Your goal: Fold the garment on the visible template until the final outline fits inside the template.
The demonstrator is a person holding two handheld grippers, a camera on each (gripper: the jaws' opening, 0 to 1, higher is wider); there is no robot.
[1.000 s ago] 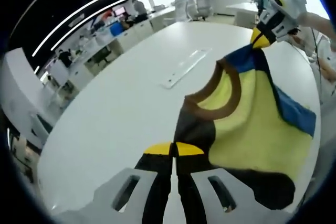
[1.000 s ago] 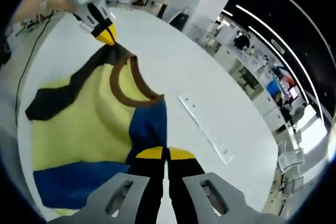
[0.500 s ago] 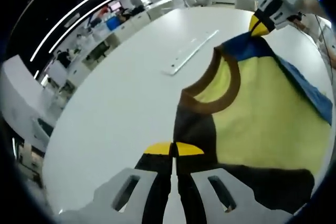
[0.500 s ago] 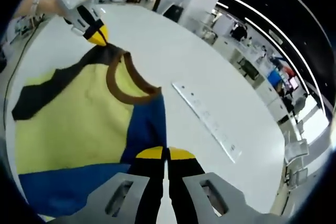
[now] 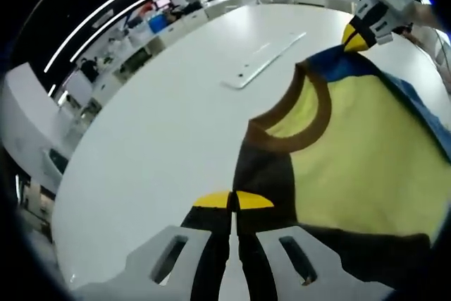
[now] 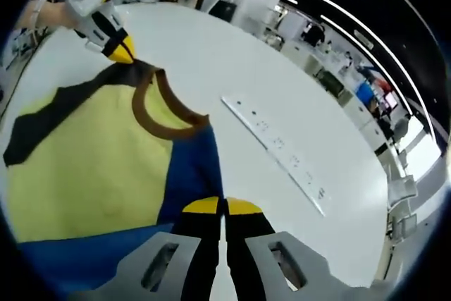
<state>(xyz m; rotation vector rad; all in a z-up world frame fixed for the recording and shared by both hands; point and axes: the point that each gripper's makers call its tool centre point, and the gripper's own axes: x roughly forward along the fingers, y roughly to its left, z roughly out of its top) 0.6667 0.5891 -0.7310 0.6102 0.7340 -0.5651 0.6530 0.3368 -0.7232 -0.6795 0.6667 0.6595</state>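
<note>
Both grippers are pinching the shirt [image 5: 352, 167] at its shoulders: left gripper [image 5: 233, 201] on the black shoulder at 6 o'clock, right gripper [image 6: 223, 206] on the blue. Keeping it taut and level while spreading it over the white table [image 5: 162, 125] should prevent wrinkles.
</note>
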